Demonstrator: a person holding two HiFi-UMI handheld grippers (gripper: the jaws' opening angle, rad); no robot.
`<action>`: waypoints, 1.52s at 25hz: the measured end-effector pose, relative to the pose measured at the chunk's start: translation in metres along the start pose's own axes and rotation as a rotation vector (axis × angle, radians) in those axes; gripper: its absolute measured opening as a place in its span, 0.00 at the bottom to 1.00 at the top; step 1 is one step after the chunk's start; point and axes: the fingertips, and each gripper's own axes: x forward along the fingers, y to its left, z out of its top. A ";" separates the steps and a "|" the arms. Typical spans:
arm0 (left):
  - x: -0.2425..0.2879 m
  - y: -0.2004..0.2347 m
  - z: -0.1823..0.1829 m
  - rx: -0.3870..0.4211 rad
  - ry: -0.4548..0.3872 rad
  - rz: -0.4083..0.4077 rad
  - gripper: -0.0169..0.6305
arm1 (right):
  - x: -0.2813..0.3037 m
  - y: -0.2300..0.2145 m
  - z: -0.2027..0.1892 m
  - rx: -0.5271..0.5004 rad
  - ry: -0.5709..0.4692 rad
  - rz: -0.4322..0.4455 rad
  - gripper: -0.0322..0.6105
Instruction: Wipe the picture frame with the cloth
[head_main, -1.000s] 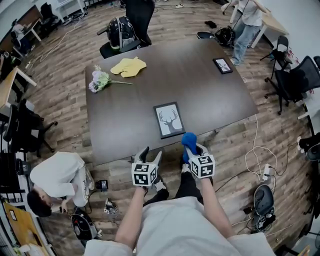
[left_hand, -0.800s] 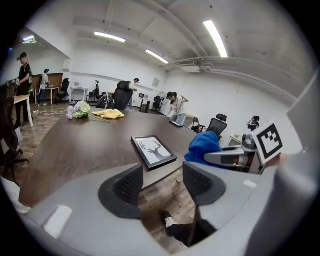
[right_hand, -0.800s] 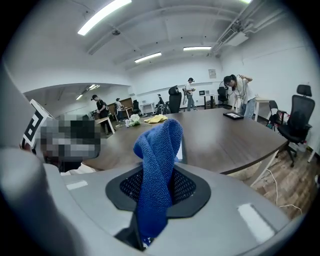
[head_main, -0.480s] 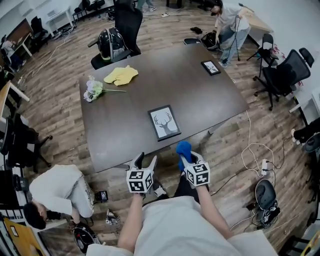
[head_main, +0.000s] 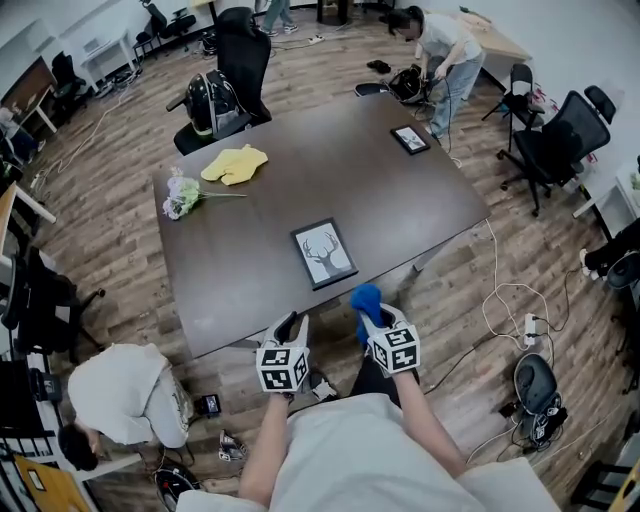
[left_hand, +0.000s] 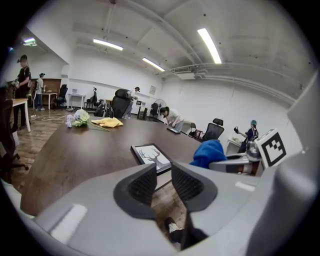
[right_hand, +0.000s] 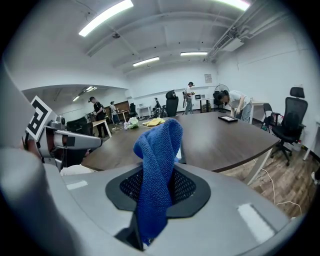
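In the right gripper view, the blue terry cloth, clamped in the right gripper's jaws, hides most of the black-framed deer picture, which lies flat near the dark tabletop's front edge. The left gripper's jaws, just closing partway, stand apart with nothing between them.

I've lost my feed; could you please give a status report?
Left gripper empty, jaws just been closing. Right gripper shut on blue cloth. Picture frame flat on table, untouched. Nothing in the way.
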 end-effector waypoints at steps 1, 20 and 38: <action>0.000 0.000 0.000 0.001 0.000 0.001 0.24 | 0.000 0.000 0.001 0.000 0.000 0.000 0.19; -0.008 0.001 -0.021 0.034 0.083 -0.008 0.11 | -0.003 0.017 -0.001 0.018 -0.018 0.016 0.19; -0.007 0.001 -0.027 0.055 0.098 -0.025 0.11 | -0.001 0.028 -0.007 0.021 -0.022 0.019 0.19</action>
